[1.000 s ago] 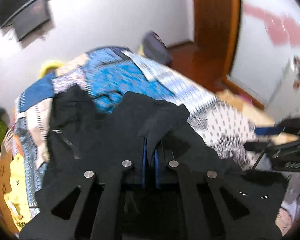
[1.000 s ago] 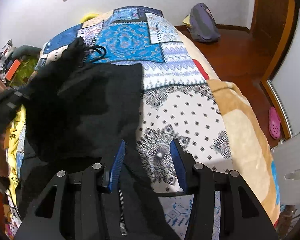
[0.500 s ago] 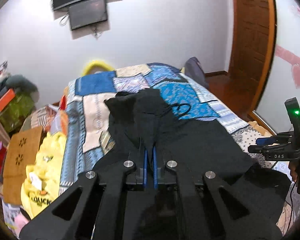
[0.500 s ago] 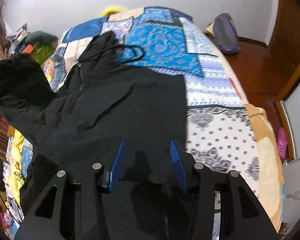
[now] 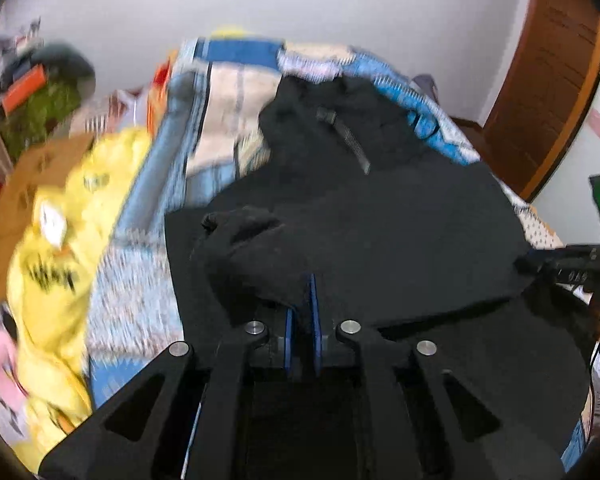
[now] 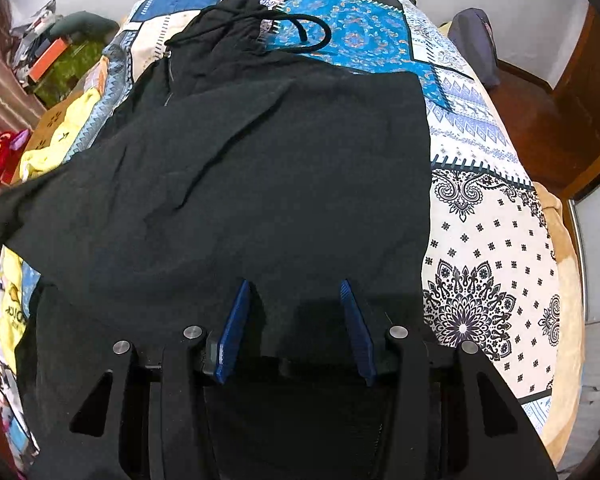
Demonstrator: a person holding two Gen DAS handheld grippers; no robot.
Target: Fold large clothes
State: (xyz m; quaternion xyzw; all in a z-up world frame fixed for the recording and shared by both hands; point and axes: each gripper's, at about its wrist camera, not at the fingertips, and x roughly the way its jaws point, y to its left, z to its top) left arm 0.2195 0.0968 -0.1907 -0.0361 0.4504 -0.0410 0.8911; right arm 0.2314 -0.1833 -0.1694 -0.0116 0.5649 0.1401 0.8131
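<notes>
A large black hooded jacket (image 6: 260, 168) lies spread on a patchwork bed, hood and drawstring (image 6: 300, 28) at the far end. In the left wrist view the jacket (image 5: 380, 220) fills the middle. My left gripper (image 5: 302, 284) is shut on a bunched sleeve of the jacket (image 5: 240, 236) and holds it over the body of the garment. My right gripper (image 6: 294, 292) is open and empty, jaws wide apart, hovering over the near part of the jacket. It also shows at the right edge of the left wrist view (image 5: 556, 268).
The patchwork bedspread (image 6: 492, 240) is bare to the right of the jacket. Yellow cloth (image 5: 60, 240) and a cardboard box (image 5: 24, 184) lie left of the bed. A backpack (image 6: 474, 48) sits on the wooden floor, with a door (image 5: 540, 80) beyond.
My left gripper has swung left and lower with the sleeve, drawing it across the jacket. My right gripper has moved left over the jacket and stayed open.
</notes>
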